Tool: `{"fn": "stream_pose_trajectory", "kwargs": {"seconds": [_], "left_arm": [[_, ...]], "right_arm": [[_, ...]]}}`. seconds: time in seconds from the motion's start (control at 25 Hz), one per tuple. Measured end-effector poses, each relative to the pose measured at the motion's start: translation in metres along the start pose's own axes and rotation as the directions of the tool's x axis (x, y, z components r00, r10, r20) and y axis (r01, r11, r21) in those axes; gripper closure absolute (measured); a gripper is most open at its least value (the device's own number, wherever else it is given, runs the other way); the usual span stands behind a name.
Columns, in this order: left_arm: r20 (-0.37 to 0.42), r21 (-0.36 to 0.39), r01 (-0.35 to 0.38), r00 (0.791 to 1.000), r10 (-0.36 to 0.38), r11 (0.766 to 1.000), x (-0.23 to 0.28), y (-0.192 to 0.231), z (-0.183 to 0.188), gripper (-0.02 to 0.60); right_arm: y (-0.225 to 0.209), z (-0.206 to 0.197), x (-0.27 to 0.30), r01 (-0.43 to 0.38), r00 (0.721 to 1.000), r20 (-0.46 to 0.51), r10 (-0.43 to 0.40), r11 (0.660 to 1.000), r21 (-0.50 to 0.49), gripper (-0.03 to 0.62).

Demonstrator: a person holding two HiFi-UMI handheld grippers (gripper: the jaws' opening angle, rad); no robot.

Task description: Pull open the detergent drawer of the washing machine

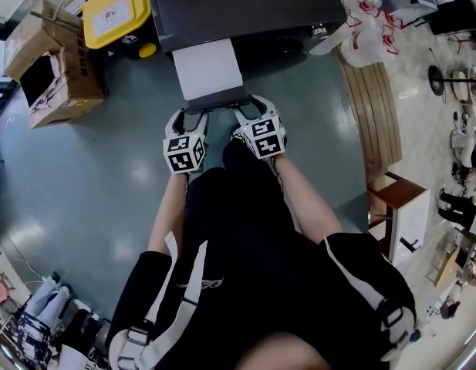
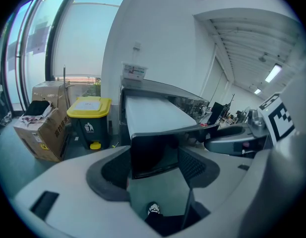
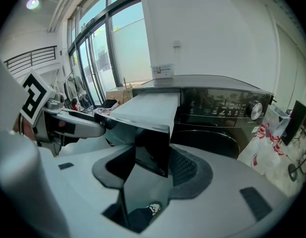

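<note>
The dark washing machine (image 1: 245, 10) stands at the top of the head view. Its detergent drawer (image 1: 208, 68) is pulled far out, white on top with a dark front panel (image 1: 218, 102). My left gripper (image 1: 193, 118) clamps the panel's left end and my right gripper (image 1: 249, 108) its right end. In the left gripper view the panel (image 2: 153, 155) fills the gap between both pads of the left gripper (image 2: 155, 165). The right gripper (image 3: 152, 165) likewise has the panel's corner (image 3: 153, 150) pinched between its pads, with the machine's control panel (image 3: 222, 108) behind.
A yellow-lidded bin (image 1: 116, 12) and cardboard boxes (image 1: 52, 68) stand left of the machine. A wooden bench (image 1: 374, 106) and white plastic bags (image 1: 369, 29) are on its right. The person's legs in black are directly below the grippers.
</note>
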State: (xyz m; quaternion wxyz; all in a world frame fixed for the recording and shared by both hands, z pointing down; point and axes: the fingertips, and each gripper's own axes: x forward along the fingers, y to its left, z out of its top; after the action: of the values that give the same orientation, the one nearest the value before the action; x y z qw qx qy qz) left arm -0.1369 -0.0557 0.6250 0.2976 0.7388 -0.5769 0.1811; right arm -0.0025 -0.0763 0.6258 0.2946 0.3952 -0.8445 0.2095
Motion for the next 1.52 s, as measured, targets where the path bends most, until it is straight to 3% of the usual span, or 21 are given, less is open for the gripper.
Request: {"fn": "stream_pose_trajectory", "kwargs": {"seconds": [0.96, 1.24, 1.52], "left_arm": [[0.006, 0.0, 0.002, 1.0, -0.002, 1.0, -0.014, 0.0, -0.006, 0.291], [0.003, 0.054, 0.02, 1.0, -0.02, 0.998, -0.011, -0.001, -0.006, 0.292], [-0.016, 0.115, 0.091, 0.996, -0.09, 0.989, 0.003, -0.006, -0.009, 0.291]], "right_arm": [[0.01, -0.007, -0.008, 0.022, 1.0, -0.001, -0.022, 1.0, -0.001, 0.381], [0.007, -0.013, -0.003, -0.005, 1.0, 0.0, 0.005, 1.0, 0.012, 0.381], [0.001, -0.015, 0.004, -0.081, 0.996, 0.029, 0.082, 0.996, -0.024, 0.368]]}}
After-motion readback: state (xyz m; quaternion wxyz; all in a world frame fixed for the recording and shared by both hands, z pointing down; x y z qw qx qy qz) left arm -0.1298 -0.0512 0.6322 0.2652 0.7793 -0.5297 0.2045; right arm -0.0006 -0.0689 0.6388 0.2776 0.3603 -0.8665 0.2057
